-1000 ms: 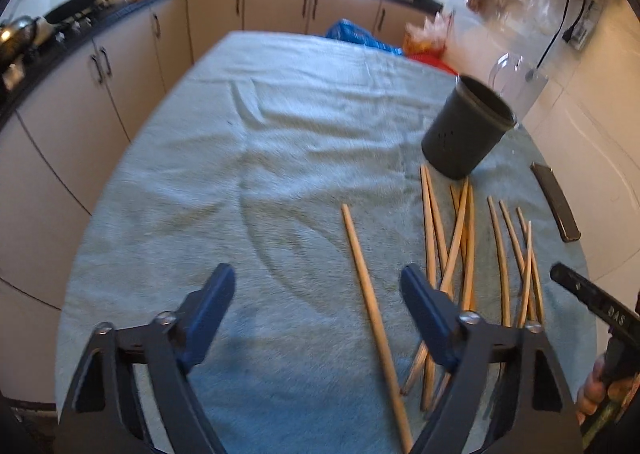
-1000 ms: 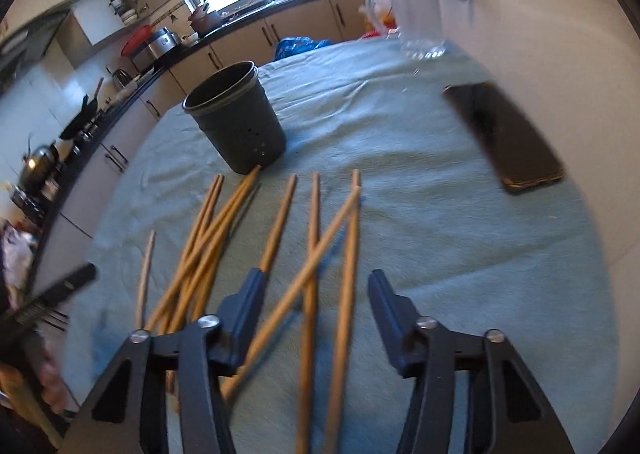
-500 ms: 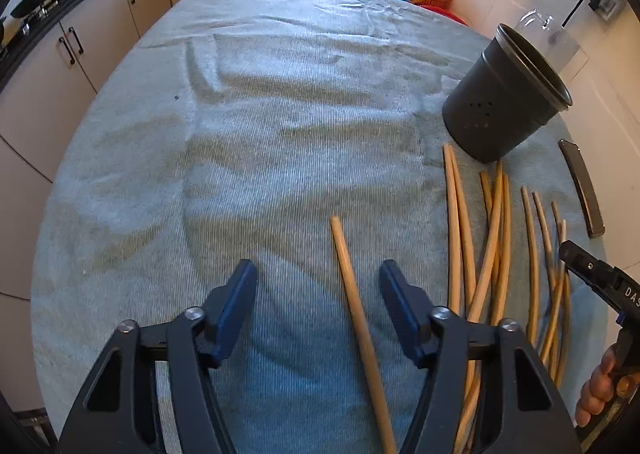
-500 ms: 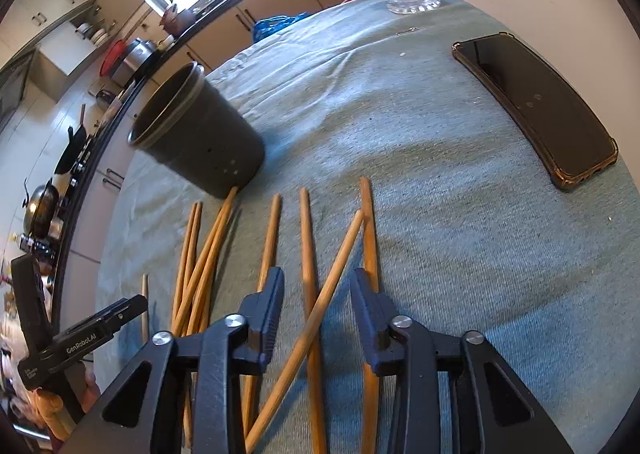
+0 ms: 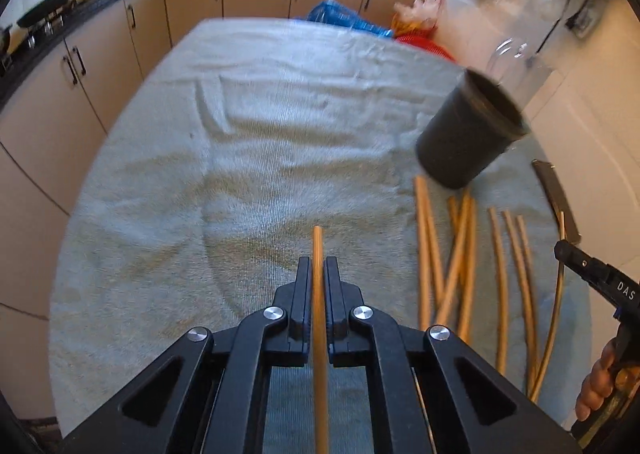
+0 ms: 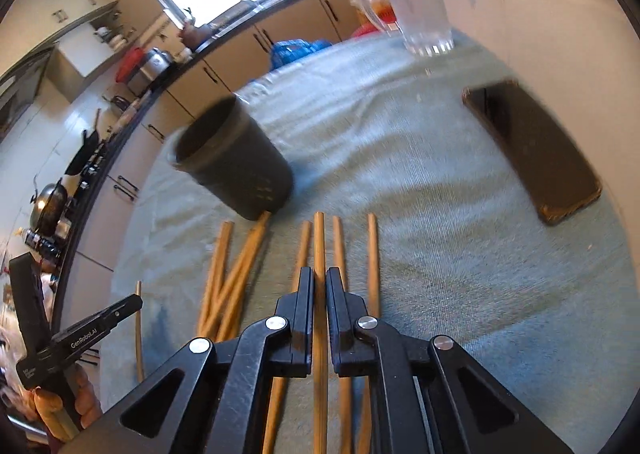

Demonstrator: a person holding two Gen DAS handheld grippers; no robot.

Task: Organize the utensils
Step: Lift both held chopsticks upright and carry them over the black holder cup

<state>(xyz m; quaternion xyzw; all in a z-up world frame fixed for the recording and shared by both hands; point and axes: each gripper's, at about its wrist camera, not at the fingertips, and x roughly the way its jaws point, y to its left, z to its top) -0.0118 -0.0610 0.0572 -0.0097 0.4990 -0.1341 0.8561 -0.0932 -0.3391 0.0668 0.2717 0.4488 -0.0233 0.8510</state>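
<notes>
My left gripper [image 5: 318, 266] is shut on one wooden chopstick [image 5: 317, 242], whose tip sticks out ahead of the fingers. My right gripper [image 6: 319, 276] is shut on another wooden chopstick [image 6: 319, 238]. Several more chopsticks [image 5: 460, 254] lie loose on the light blue cloth, to the right in the left wrist view and beside my right gripper in the right wrist view [image 6: 236, 274]. The dark grey holder cup [image 5: 468, 134] stands upright beyond them, and it also shows in the right wrist view [image 6: 236, 166]. The cup looks empty.
A black phone [image 6: 532, 150] lies on the cloth at the right, near the wall. A clear glass jug [image 6: 420, 10] stands at the far right end. The cloth-covered table [image 5: 240, 134] is bordered by kitchen cabinets [image 5: 100, 66] on the left and far side.
Both grippers have closed from open, each around a chopstick. The right-hand chopstick, which lay diagonally, now points straight ahead between the fingers.
</notes>
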